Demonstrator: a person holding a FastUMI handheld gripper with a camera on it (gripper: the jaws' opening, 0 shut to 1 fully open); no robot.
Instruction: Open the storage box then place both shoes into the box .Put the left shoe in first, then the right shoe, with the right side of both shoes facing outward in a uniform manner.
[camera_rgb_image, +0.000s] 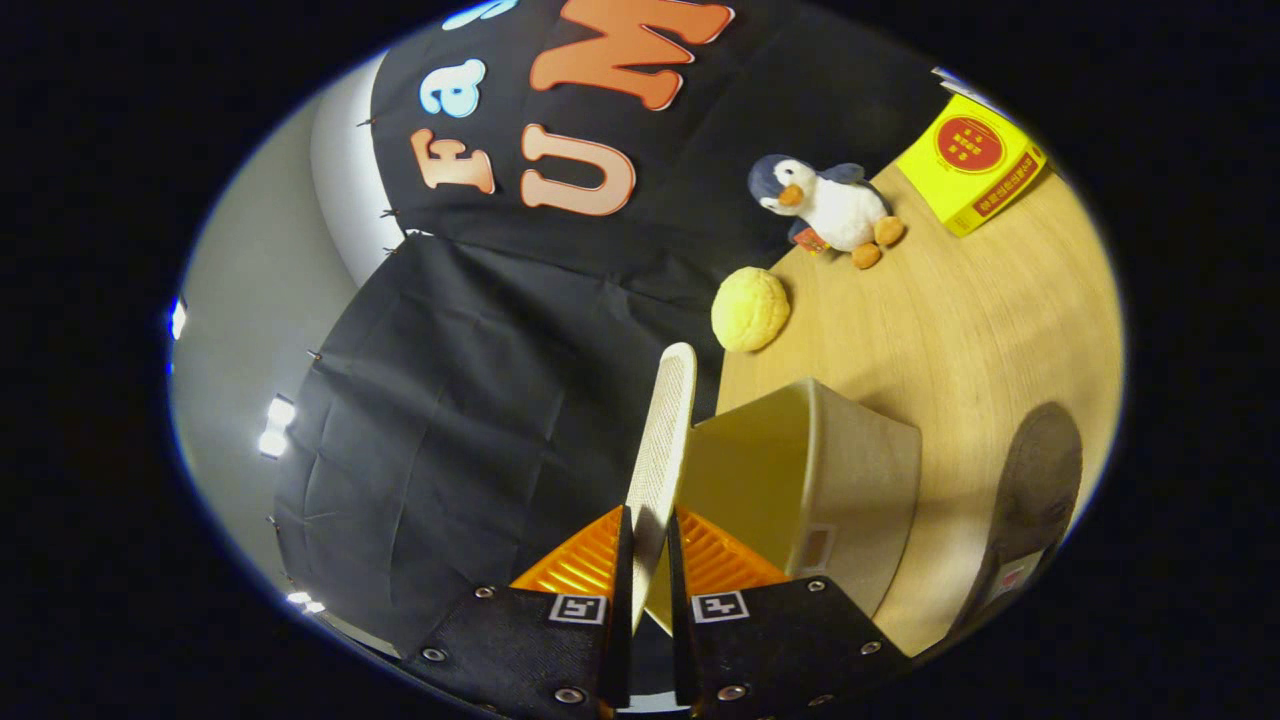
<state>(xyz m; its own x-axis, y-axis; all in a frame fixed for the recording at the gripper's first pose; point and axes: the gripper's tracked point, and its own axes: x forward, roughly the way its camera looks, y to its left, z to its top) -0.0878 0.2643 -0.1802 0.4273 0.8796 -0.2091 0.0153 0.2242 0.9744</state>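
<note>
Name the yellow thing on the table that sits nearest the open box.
The round yellow ball, just beyond the box; the yellow carton lies farther off, past the penguin.

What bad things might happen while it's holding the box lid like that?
The gripper pinches only the lid's thin edge, so the lid may slip out and drop shut on the box. The box looks light, and pulling the lid further might tip or drag it. A shoe lies just beside the box, so a sliding box might knock it.
</note>
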